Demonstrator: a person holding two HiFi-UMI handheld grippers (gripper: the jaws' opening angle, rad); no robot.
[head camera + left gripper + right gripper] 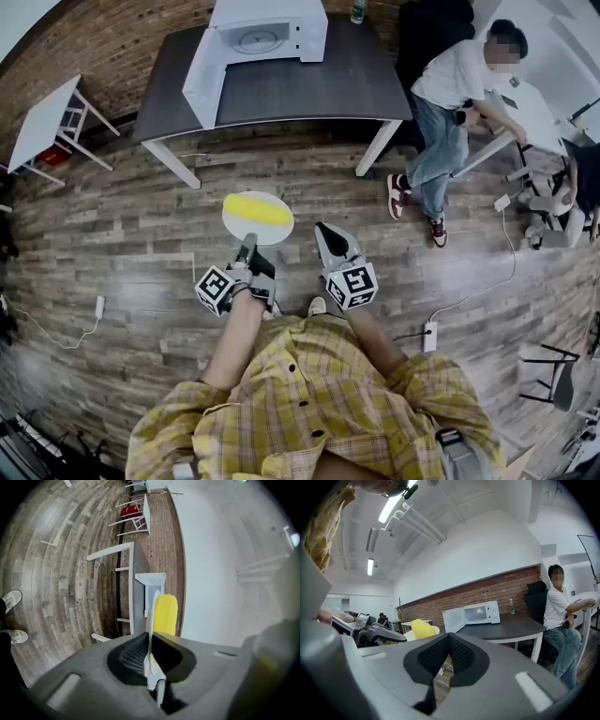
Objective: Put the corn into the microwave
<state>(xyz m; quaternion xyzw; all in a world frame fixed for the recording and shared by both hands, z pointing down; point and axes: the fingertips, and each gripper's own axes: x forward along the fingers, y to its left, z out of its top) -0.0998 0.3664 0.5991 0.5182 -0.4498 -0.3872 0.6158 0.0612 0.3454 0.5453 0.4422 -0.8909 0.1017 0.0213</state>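
Left gripper (247,246) clamped on the rim of the white plate (269,233) at 6 o'clock, corn (258,210) lying across it; right gripper (328,237) with jaws together, empty. Carry level toward the open microwave (281,28) on the desk (309,89) at 12 o'clock; avoid tilting to prevent rolling; steer past the door (202,84) at 11 o'clock.
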